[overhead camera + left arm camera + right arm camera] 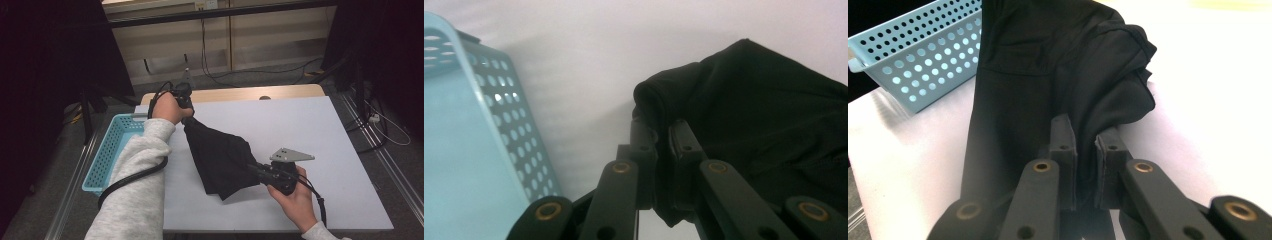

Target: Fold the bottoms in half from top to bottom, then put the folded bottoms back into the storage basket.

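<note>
The left gripper point(186, 116) has its two black jaws pinched tight on a bunched corner of the crumpled black fabric garment point(220, 157), holding that corner up just beside the perforated light blue plastic basket point(107, 150). The right gripper point(255, 170) clamps the garment's opposite edge between nearly closed jaws, farther from the basket. Between the two grippers the garment hangs stretched and sagging over the white table sheet point(310, 135), its lowest fold near the sheet's surface.

obstacle: blue basket point(111, 150) at table's point(320, 150) left edge | right half: free
</note>
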The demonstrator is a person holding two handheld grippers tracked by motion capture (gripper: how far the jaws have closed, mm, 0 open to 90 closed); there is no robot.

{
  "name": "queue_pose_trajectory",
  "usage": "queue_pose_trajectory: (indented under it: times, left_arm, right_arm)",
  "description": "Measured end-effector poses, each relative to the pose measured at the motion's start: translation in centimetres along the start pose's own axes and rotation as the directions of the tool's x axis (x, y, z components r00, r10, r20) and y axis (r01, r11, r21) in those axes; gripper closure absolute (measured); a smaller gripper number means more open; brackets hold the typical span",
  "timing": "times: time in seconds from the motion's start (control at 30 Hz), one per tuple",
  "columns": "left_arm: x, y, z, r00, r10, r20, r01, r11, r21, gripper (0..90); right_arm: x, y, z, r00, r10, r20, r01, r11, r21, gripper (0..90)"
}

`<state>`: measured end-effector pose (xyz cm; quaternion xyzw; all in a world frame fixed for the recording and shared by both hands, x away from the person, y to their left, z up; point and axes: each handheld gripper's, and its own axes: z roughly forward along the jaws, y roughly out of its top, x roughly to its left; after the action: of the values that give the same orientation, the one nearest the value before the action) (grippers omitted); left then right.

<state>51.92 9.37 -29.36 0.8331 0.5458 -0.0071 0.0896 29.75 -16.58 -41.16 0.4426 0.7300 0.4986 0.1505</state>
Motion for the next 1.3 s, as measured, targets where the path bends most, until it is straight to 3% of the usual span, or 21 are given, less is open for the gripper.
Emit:
queue_pose_trajectory:
  times: [0.47, 0.83, 1.3]
  left_arm:
    - [1.0, -0.2, -1.9, 0.9999, -0.015, -0.002, 0.015, 0.9999, -0.003, 83.6]
    - [1.5, -0.3, -3.5, 0.9995, -0.019, -0.026, 0.019, 0.9998, 0.003, 83.6]
    - [2.2, -0.4, -6.0, 0.9988, -0.03, -0.037, 0.03, 0.9993, -0.024, 83.6]
  right_arm:
    - [1.1, 0.7, 0.3, 0.9995, -0.02, -0.026, 0.019, 0.999, -0.035, 81.6]
    - [1.6, 1.2, 0.5, 0.9986, -0.026, -0.046, 0.023, 0.998, -0.051, 81.7]
    - [2.5, 2.2, 1.0, 0.9973, -0.031, -0.067, 0.025, 0.996, -0.088, 81.8]
